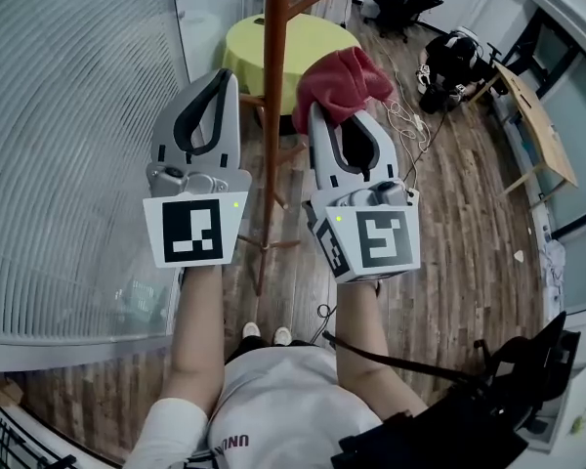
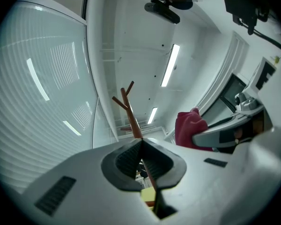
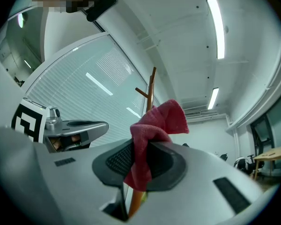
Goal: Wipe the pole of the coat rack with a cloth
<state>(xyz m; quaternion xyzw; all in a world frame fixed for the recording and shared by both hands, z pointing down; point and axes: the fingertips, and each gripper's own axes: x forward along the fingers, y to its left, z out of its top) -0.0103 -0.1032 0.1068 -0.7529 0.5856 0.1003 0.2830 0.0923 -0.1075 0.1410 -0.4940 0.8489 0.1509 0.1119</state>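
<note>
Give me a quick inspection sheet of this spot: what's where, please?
Surface: wooden plank floor, seen from above.
Job's things: coat rack pole upright; red cloth just right of it, contact unclear.
Clutter: black gear on the floor beyond.
Grippers: left gripper shut, empty; right gripper shut on the red cloth.
Cables: white cable looped on the floor.
Surroundings: ribbed glass wall at left; round yellow table behind the pole.

Left forearm (image 1: 197, 325) and right forearm (image 1: 367, 332) reaching forward side by side, left claw (image 1: 222, 78) with jaws pressed together and empty, right claw (image 1: 320, 117) level beside it, jaws clamped on a red cloth (image 1: 344, 81)
</note>
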